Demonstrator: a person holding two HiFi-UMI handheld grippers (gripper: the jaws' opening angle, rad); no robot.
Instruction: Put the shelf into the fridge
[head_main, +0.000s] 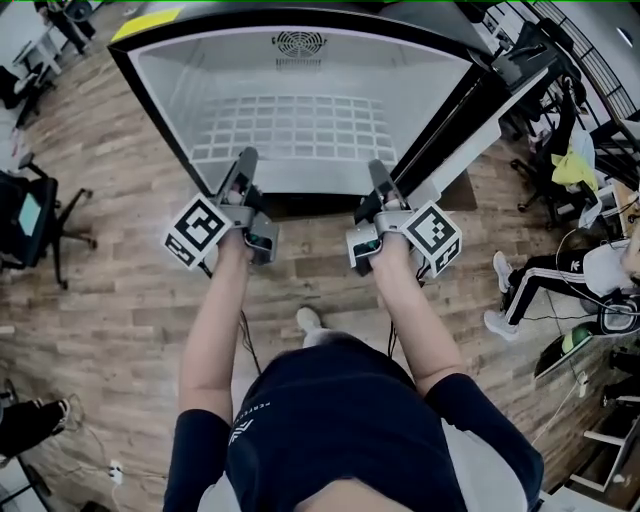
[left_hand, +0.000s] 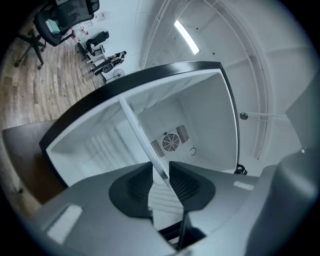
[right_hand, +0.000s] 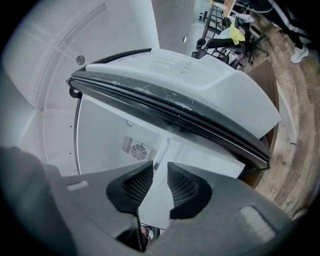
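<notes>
The left gripper (left_hand: 160, 169) has its jaws parted, and the thin white front rail of the shelf (head_main: 300, 125) runs loosely between them. The right gripper (right_hand: 160, 170) also stands apart around the shelf's front edge, not pinching it. The wire shelf lies flat inside the open fridge (head_main: 165, 85), with the fan vent (head_main: 298, 43) on the back wall beyond it.

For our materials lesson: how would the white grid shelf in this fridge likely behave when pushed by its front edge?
The shelf looks like a straight open grid, so probably stiff and light for its size. It spans the fridge wall to wall, so a push at one side alone might skew and jam it.
</notes>
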